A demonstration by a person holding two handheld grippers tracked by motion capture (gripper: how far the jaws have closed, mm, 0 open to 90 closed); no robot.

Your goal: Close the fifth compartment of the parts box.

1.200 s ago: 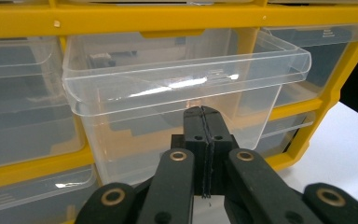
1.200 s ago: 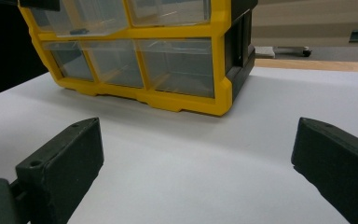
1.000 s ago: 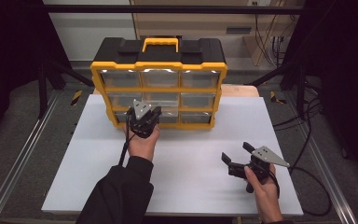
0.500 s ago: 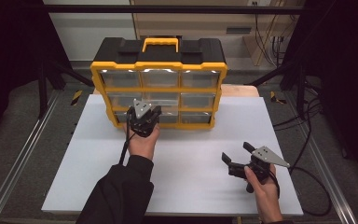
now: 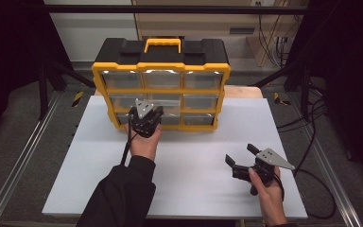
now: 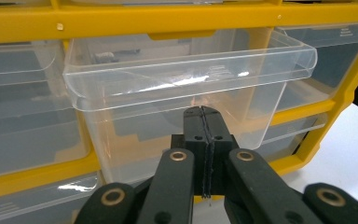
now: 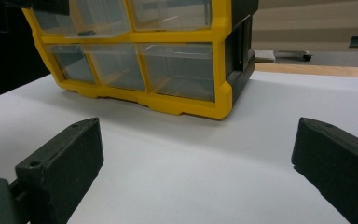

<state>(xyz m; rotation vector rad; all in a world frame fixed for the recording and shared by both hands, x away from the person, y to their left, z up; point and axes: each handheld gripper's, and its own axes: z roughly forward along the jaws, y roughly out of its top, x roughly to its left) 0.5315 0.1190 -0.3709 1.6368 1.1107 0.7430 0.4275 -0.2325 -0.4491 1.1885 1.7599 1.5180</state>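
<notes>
A yellow and black drawer organizer (image 5: 160, 71) with clear drawers stands at the back of the white table (image 5: 194, 156). One clear drawer (image 6: 186, 70) sticks out a little from the yellow frame. My left gripper (image 6: 204, 114) is shut, its tips against that drawer's front wall below the lip, with nothing between the jaws. From above, the left gripper (image 5: 145, 116) sits at the organizer's lower middle. My right gripper (image 5: 238, 160) rests low over the table at the front right, open and holding nothing. Its jaws (image 7: 196, 144) stand wide apart and point toward the organizer (image 7: 177, 102).
A yellow handle (image 5: 162, 44) tops the organizer. Metal rails (image 5: 19, 161) run along the table's sides, and cables (image 5: 312, 156) trail at the right. A wooden board (image 7: 317, 70) lies behind the organizer.
</notes>
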